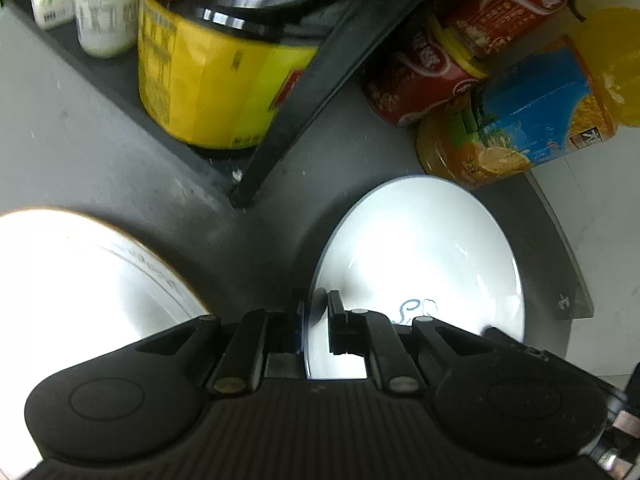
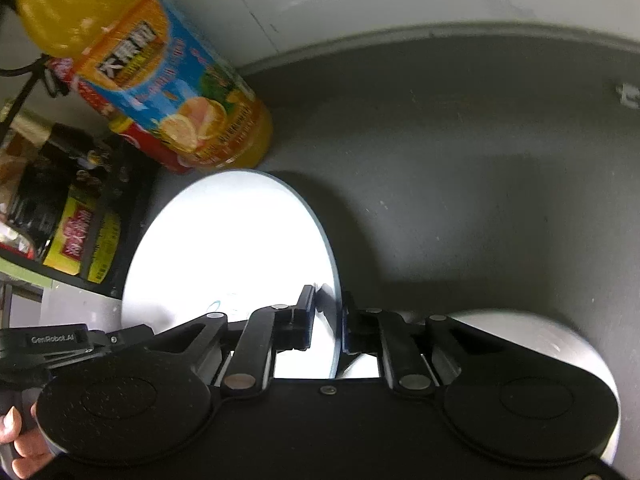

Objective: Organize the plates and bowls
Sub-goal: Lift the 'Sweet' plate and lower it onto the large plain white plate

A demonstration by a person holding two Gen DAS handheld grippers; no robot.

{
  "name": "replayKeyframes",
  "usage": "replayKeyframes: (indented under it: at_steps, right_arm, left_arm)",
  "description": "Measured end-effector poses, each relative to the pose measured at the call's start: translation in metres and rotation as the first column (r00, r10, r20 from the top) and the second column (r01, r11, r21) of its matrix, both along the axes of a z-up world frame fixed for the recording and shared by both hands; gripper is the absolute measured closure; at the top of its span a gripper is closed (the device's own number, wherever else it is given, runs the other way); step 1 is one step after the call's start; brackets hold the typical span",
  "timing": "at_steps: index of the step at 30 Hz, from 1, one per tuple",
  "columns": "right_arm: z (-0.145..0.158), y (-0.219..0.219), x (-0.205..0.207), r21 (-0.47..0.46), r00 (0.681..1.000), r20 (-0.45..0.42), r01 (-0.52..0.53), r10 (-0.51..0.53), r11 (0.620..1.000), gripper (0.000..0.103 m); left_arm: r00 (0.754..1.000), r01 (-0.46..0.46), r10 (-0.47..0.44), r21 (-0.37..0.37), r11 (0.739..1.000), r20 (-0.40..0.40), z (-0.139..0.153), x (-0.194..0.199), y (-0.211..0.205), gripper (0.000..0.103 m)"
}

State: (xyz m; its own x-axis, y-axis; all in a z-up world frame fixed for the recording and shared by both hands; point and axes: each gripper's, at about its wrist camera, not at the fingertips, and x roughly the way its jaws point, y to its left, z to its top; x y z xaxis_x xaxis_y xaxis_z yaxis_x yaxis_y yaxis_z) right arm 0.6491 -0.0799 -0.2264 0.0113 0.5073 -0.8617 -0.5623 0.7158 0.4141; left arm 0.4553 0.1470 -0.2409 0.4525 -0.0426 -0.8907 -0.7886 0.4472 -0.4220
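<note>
A white plate with a thin blue rim [image 1: 416, 248] [image 2: 232, 248] stands tilted over the grey counter [image 2: 460, 180], a blue mark near its lower part. My left gripper [image 1: 316, 312] is shut on its left rim. My right gripper [image 2: 328, 300] is shut on the opposite rim, and the left gripper's body [image 2: 52, 340] shows beyond the plate. A second white plate with a brown rim [image 1: 80, 280] lies at the left. A white dish [image 2: 540, 340] sits behind my right gripper, partly hidden.
A black rack [image 1: 288, 120] holds a yellow-labelled jar [image 1: 208, 80] and white bottles [image 1: 104, 12]. Red cans [image 1: 420, 76] and an orange juice bottle [image 1: 520, 120] [image 2: 168, 80] stand close behind the plate. A hand [image 2: 20, 440] shows at the lower left.
</note>
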Motion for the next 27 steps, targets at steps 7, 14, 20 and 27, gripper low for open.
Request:
replayKeyframes:
  at_steps: [7,14,20,27]
  right_arm:
    - [0.01,0.003,-0.004,-0.003,0.999,0.034,-0.012,0.012,1.0,0.091]
    - [0.023,-0.005,-0.008,0.035,0.999,0.031,0.014,-0.015,0.999,0.093]
    - [0.03,-0.007,-0.022,0.06,0.999,0.023,0.026,-0.028,0.998,0.095]
    - [0.042,-0.004,-0.049,0.082,0.999,0.025,0.043,-0.045,0.996,0.095]
  left_arm:
    - [1.0,0.002,-0.001,-0.029,1.0,0.021,0.0,-0.002,0.003,0.096]
    - [0.998,0.019,-0.018,-0.02,1.0,0.066,0.017,-0.009,0.009,0.097]
    - [0.995,0.033,-0.032,-0.005,0.999,0.095,0.033,-0.02,0.017,0.097]
    - [0.99,0.045,-0.046,0.009,0.999,0.132,0.05,-0.047,0.028,0.097]
